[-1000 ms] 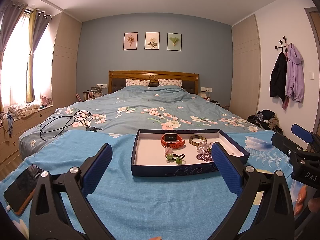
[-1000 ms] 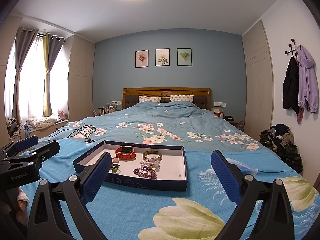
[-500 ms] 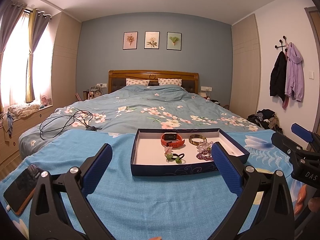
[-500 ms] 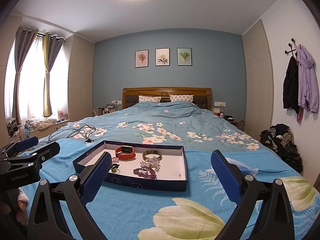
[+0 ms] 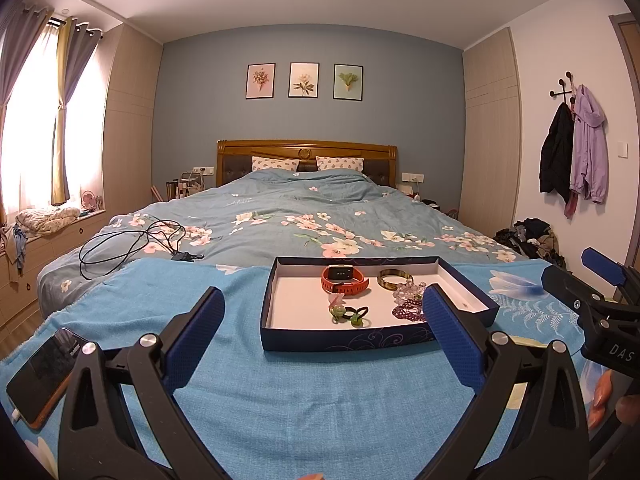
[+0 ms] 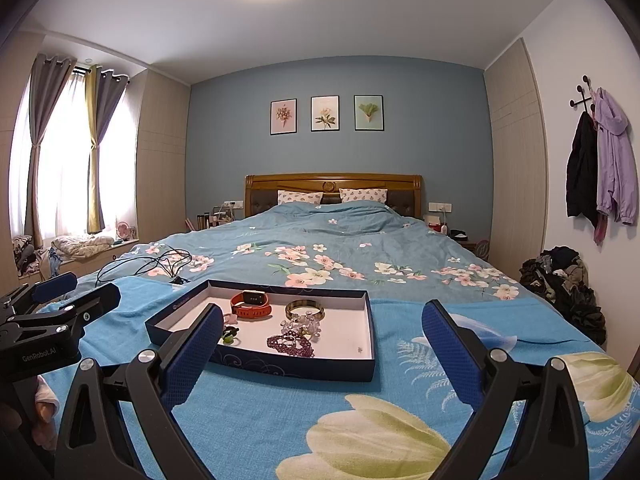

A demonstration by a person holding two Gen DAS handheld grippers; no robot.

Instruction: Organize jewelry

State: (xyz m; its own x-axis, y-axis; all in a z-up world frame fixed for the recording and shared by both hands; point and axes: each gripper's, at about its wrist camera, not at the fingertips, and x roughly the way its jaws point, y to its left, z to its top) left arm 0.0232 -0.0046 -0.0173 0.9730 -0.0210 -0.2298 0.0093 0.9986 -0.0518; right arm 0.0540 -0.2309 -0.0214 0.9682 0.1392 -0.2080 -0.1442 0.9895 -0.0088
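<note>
A dark blue shallow box [image 5: 344,340] [image 6: 296,366] with a white floor lies on the blue blanket at the foot of the bed. Inside it are an orange watch [image 5: 344,279] [image 6: 251,305], a gold bangle [image 5: 395,281] [image 6: 305,309], a clear bead cluster [image 5: 408,291] [image 6: 304,325], a purple bead bracelet [image 5: 407,312] [image 6: 291,345] and green-and-black hair ties [image 5: 349,315] [image 6: 229,335]. My left gripper [image 5: 322,336] is open just in front of the box, holding nothing. To the box's right, my right gripper [image 6: 320,346] is open and holds nothing.
A phone [image 5: 44,374] lies on the blanket at the near left. A black cable [image 5: 132,244] is coiled on the floral duvet behind. Clothes are piled on the floor [image 6: 564,280] at the right, and jackets [image 6: 604,168] hang on the wall.
</note>
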